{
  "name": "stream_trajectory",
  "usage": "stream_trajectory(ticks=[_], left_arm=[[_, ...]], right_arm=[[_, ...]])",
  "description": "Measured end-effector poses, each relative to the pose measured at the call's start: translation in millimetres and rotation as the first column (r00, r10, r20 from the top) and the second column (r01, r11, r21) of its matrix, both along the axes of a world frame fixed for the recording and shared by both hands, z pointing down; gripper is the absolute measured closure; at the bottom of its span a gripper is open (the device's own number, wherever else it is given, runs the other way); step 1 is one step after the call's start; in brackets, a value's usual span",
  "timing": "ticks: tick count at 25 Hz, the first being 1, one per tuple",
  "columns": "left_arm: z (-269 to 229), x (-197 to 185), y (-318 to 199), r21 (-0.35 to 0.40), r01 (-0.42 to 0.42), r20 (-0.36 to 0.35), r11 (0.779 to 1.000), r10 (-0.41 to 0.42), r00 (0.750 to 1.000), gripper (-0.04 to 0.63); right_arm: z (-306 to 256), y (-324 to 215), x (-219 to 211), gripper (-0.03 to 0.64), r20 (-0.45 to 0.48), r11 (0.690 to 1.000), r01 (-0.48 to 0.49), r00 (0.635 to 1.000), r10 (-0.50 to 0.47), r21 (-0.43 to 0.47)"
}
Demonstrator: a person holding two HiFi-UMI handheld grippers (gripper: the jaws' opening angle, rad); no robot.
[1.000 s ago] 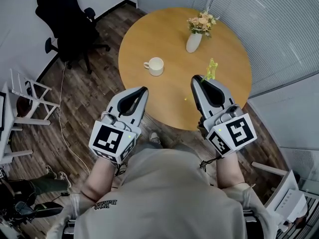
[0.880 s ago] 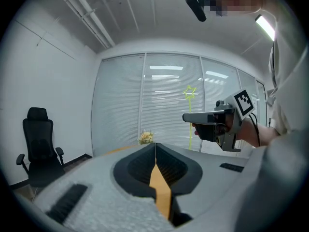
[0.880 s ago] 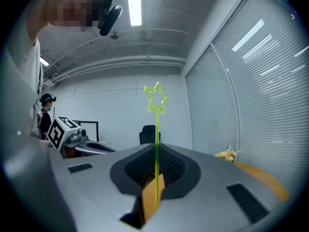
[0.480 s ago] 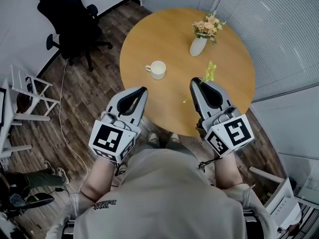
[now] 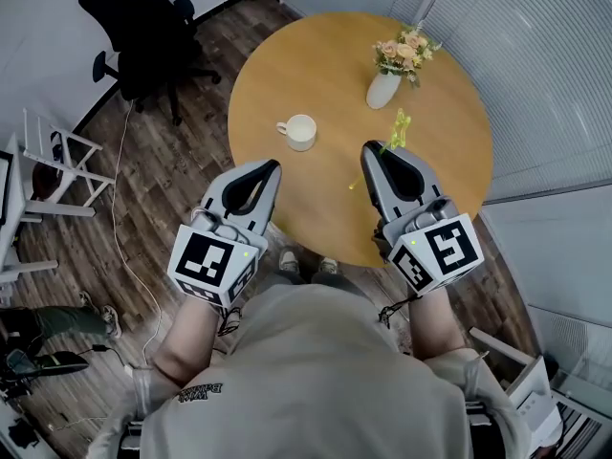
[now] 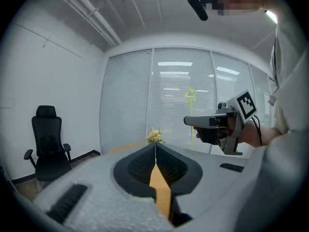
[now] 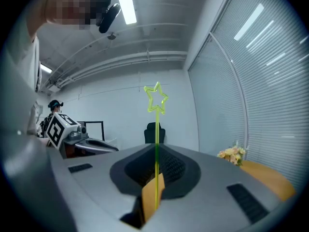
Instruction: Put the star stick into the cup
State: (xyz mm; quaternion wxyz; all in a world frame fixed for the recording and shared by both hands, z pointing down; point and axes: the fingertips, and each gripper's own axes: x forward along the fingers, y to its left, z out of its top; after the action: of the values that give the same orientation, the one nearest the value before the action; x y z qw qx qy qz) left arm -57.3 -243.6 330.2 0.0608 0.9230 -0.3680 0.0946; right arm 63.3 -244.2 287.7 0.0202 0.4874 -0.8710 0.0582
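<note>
A thin yellow-green star stick [image 5: 396,133] stands clamped in my right gripper [image 5: 366,148], which is shut on it above the near part of the round wooden table [image 5: 325,55]. In the right gripper view the star stick [image 7: 156,99] rises straight up from between the closed jaws of the right gripper [image 7: 156,147]. The white cup [image 5: 300,131] stands on the table, to the left of and beyond that gripper, well apart from the stick. My left gripper [image 5: 275,165] is shut with nothing in it, near the table's front-left edge, short of the cup.
A white vase of flowers [image 5: 383,89] stands on the table beyond the stick. A black office chair [image 5: 139,32] is on the floor at far left, a white rack [image 5: 48,165] nearer. Glass walls with blinds [image 5: 535,75] run along the right.
Both grippers stay shut and keep nearly the same pose. The head view has drifted, so the table and cup sit slightly differently in the frame.
</note>
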Motion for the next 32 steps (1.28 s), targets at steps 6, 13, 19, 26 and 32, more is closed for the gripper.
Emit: stream_trajectory(ticks=[6, 13, 19, 26, 32], left_arm=[[-10, 0, -17, 0.028, 0.032, -0.005, 0.999, -0.032, 0.999, 0.572], [0, 3, -52, 0.044, 0.069, 0.026, 0.997, -0.07, 0.997, 0.572], [21, -5, -85, 0.045, 0.111, 0.069, 0.993, -0.114, 0.991, 0.572], [58, -6, -106, -0.015, 0.124, 0.073, 0.992, -0.122, 0.99, 0.572], [107, -5, -121, -0.073, 0.096, 0.075, 0.993, -0.09, 0.993, 0.572]], right_arm=[[-8, -23, 1, 0.583, -0.015, 0.999, 0.013, 1.0, -0.013, 0.049], [-11, -63, -8, 0.583, -0.001, 0.996, 0.055, 0.998, -0.055, 0.077], [-7, -95, -19, 0.583, 0.015, 0.991, 0.089, 0.996, -0.091, 0.097], [33, -137, -32, 0.583, 0.002, 0.994, 0.086, 0.996, -0.086, 0.065], [81, -162, -41, 0.583, 0.019, 0.998, 0.063, 0.998, -0.063, 0.005]])
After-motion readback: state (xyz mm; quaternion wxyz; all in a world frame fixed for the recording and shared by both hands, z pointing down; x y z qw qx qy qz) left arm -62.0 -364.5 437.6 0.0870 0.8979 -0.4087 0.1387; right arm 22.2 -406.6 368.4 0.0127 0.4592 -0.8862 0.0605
